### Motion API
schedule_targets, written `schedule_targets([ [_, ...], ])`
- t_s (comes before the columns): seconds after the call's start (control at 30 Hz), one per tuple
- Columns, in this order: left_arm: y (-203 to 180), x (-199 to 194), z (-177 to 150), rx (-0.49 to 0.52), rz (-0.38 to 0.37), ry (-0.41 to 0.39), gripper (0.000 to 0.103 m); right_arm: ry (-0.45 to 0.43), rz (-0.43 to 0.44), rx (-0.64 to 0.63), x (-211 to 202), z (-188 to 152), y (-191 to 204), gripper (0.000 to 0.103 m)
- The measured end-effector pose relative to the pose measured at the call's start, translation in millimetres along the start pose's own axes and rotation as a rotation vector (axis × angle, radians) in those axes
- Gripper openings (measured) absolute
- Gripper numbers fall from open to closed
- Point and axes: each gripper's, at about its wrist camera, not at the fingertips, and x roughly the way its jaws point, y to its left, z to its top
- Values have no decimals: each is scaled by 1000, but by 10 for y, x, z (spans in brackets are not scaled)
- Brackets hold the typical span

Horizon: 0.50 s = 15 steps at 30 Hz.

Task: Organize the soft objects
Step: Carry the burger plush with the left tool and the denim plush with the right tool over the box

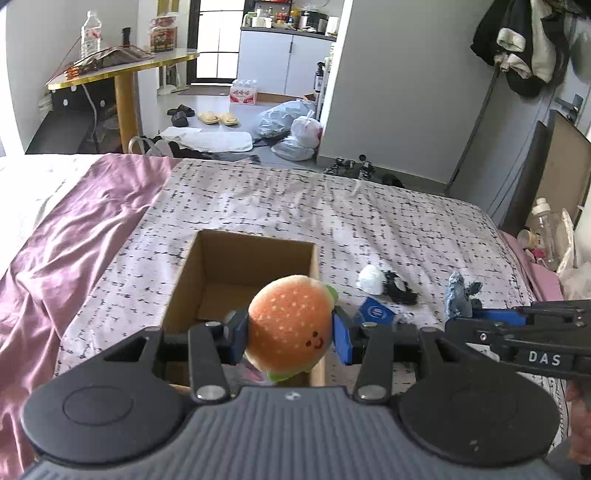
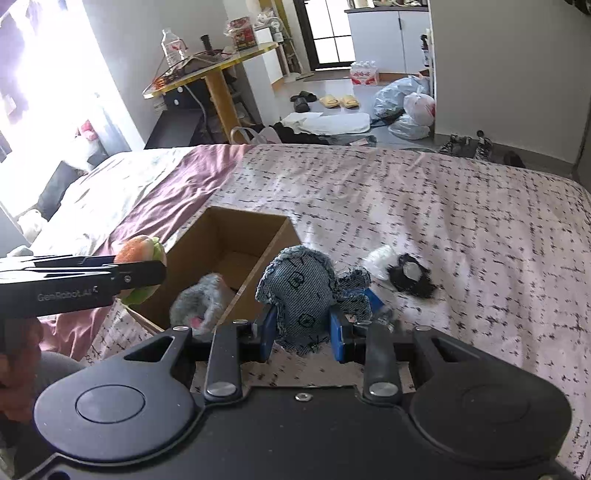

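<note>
Over box (image 1: pixel 242 273) | left tool (image 1: pixel 291 332) grips burger (image 1: pixel 291 325) | right tool (image 2: pixel 303 325) grips denim toy (image 2: pixel 303 291) | grey plush (image 2: pixel 201 302), perhaps inside

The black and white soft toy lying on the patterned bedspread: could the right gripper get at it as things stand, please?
Probably not yet: the right gripper is shut on the blue denim plush toy. The black and white soft toy lies uncovered just beyond it.

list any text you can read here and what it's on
"DAS": white letters on the right hand-held gripper, seen from the left wrist.
"GenRobot.AI": on the left hand-held gripper, seen from the right wrist.
Bottle label, snack jar, blue card: print too small or blurred to read.
</note>
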Motion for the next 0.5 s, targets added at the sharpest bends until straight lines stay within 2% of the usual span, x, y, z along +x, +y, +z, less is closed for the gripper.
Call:
schedule_targets([
  [0.5,641,208,141,-61,20,14,45,31,26,-28,429,281,500,30],
])
